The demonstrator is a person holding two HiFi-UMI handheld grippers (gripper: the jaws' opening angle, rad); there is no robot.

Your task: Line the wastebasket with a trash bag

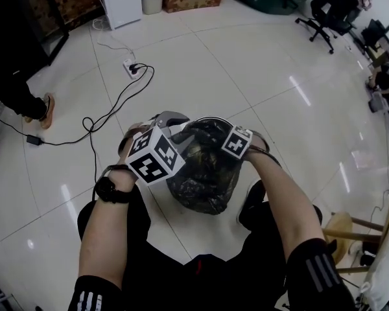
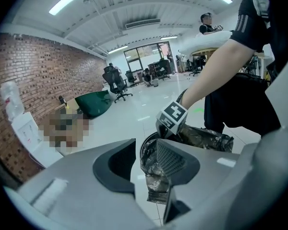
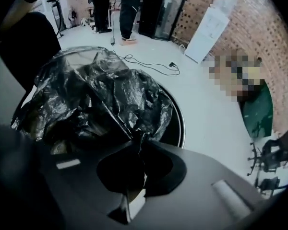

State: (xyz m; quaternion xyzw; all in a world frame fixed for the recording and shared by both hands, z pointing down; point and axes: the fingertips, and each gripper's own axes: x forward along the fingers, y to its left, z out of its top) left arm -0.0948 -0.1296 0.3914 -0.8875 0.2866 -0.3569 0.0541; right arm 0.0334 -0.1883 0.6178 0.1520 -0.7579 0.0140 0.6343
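Where the white tiled floor [image 1: 246, 63] fills the room, a person sits low with knees apart and both forearms reaching forward and down. Between the person's feet stands the wastebasket [image 3: 181, 123], a round dark container of which only an arc of rim shows. The black trash bag [image 1: 204, 180] lies crumpled over the mouth of the wastebasket and hangs down the side nearest the person; it is not spread around the rim. The left gripper [image 2: 145, 157] is held at the left side of the rim and tilted downward, with its marker cube [image 1: 154, 155] facing up. Its jaws stand partly apart, and a strip of bag film hangs between them against the ribbed pad [image 2: 170, 159], with floor visible in the gap to the other pad. The right gripper [image 3: 138, 140] points steeply down into the bag from above. Its jaws are closed together and pinch a fold of the black film at their tips. Well apart from the wastebasket, a white power strip [image 1: 132, 68] lies on the floor with a black cable [image 1: 120, 102] looping from it toward the person.
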